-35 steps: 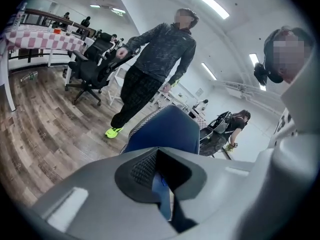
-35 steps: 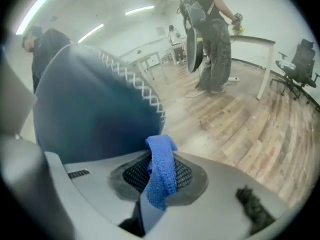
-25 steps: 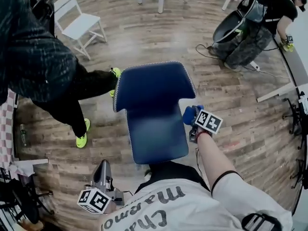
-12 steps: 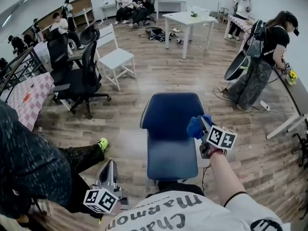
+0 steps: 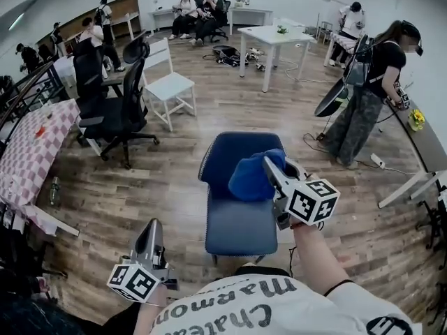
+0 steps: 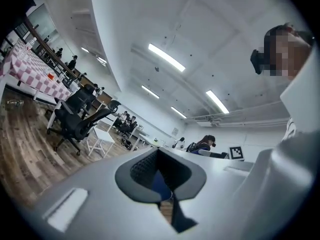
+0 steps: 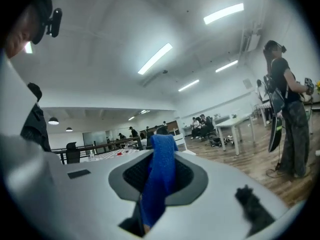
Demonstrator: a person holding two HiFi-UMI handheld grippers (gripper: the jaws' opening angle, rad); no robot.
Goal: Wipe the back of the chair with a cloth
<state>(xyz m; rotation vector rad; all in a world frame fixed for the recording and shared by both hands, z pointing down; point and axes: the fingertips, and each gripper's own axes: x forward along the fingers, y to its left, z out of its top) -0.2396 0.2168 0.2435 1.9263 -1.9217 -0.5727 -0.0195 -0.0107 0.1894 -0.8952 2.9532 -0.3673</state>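
Observation:
The blue chair [image 5: 241,222] stands just in front of me on the wood floor, its back [image 5: 222,158] on the far side. My right gripper [image 5: 271,167] is held up over the chair's right side, shut on a bunched blue cloth [image 5: 253,176] that hangs in front of the chair back. In the right gripper view the cloth [image 7: 159,181] sits pinched between the jaws of the right gripper [image 7: 165,151]. My left gripper [image 5: 151,230] is low at the chair's left, apart from it. In the left gripper view the left gripper [image 6: 159,153] has its jaws together with nothing in them.
A black office chair [image 5: 120,110] and a white chair [image 5: 171,86] stand to the far left. A checked table [image 5: 31,155] is at the left edge. A white table [image 5: 279,37] is at the back. A person [image 5: 367,96] stands at the right; several people sit further back.
The head view has tilted up from the floor to the room. My right gripper has risen with the cloth to the chair back. The person in yellow shoes has left the view.

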